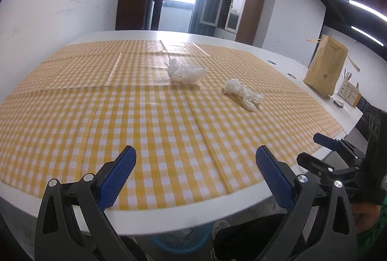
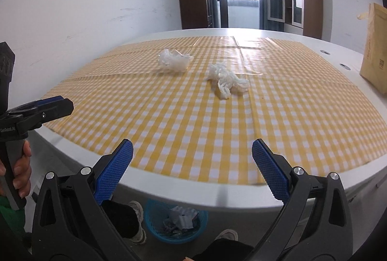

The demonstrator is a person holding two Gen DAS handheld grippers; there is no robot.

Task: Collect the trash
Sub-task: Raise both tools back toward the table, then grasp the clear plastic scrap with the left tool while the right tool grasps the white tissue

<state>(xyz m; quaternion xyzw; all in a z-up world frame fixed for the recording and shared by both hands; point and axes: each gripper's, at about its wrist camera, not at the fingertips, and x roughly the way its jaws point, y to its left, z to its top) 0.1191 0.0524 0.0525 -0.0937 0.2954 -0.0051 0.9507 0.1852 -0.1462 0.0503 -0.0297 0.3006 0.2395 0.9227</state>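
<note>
Two crumpled white tissues lie on the yellow checked tablecloth (image 1: pixel 145 120). The farther one (image 1: pixel 185 71) is at the middle; it also shows in the right wrist view (image 2: pixel 174 61). The nearer one (image 1: pixel 243 93) lies to its right, also seen from the right wrist (image 2: pixel 227 79). My left gripper (image 1: pixel 196 159) is open and empty above the table's near edge. My right gripper (image 2: pixel 192 152) is open and empty, also at the near edge; it shows at the right of the left wrist view (image 1: pixel 324 142). A blue bin (image 2: pixel 175 222) with trash stands on the floor under the table.
A brown paper bag (image 1: pixel 325 66) stands on the white table (image 1: pixel 278 55) at the right, with a small desk organiser (image 1: pixel 348 91) beside it. A white wall runs along the left. Cabinets (image 1: pixel 241 9) and a door stand at the back. Shoes show by the bin.
</note>
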